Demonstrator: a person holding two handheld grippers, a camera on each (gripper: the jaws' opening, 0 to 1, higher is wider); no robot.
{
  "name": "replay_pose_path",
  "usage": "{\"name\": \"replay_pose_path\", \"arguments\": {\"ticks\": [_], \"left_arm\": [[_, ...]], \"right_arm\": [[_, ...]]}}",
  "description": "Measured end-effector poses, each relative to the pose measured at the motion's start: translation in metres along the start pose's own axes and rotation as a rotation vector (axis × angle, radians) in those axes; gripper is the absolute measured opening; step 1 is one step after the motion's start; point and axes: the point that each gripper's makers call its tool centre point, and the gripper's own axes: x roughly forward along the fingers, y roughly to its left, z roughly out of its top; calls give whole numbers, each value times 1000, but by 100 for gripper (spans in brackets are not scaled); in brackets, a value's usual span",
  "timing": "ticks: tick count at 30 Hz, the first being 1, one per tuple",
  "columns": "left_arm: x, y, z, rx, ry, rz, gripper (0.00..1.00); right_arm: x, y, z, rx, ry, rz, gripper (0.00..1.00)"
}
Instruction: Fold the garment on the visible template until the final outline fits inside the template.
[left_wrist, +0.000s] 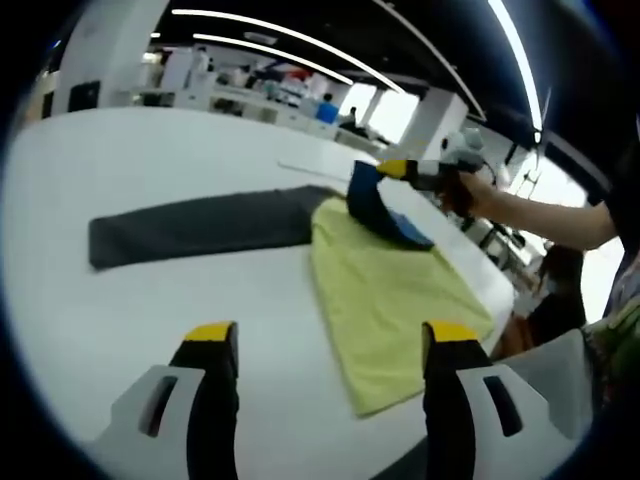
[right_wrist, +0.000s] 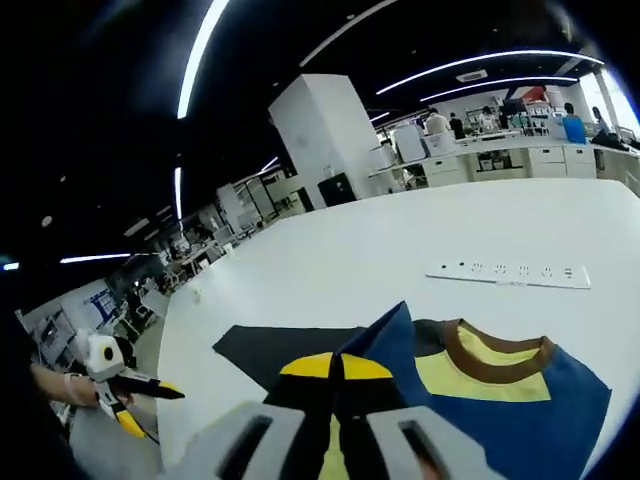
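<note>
Two grippers are working over one white table (left_wrist: 150, 170). No brand, label or legible writing is showing on anything; the white power strip (right_wrist: 508, 272) lying flat on the far part of the table carries only small socket marks.

You are holding the left gripper (left_wrist: 330, 345) released: its yellow-tipped jaws are standing wide apart above bare table, gripping nothing. The garment (left_wrist: 390, 285) is lying just beyond them, toward the right jaw. Its yellow body is spreading flat on the table, running from near the right jaw out to the far right. A dark grey rectangular template (left_wrist: 200, 228) is lying flat to the left, and the garment's far edge is overlapping the template's right end.

You are holding the right gripper (right_wrist: 336, 367) clenched on the garment: its jaws are pressing together on a point of blue fabric and lifting it off the table into a peak. In the left gripper view this gripper (left_wrist: 395, 170) is appearing at the garment's far end, with the blue fabric hanging from it and a hand (left_wrist: 465, 190) behind it. Just beyond the clenched jaws, the brown collar (right_wrist: 495, 355) with yellow inside is lying flat, with blue fabric to its right.
</note>
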Motion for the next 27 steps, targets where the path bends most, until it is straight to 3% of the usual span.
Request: {"name": "replay_pose_path", "arguments": {"ticks": [17, 27], "left_arm": [[-3, 8, 3, -21, -9, 17, 71], [-4, 11, 2, -25, -4, 22, 71]], "right_arm": [[37, 9, -41, 7, 99, 31, 0], [48, 17, -63, -50, 178, 78, 0]]}}
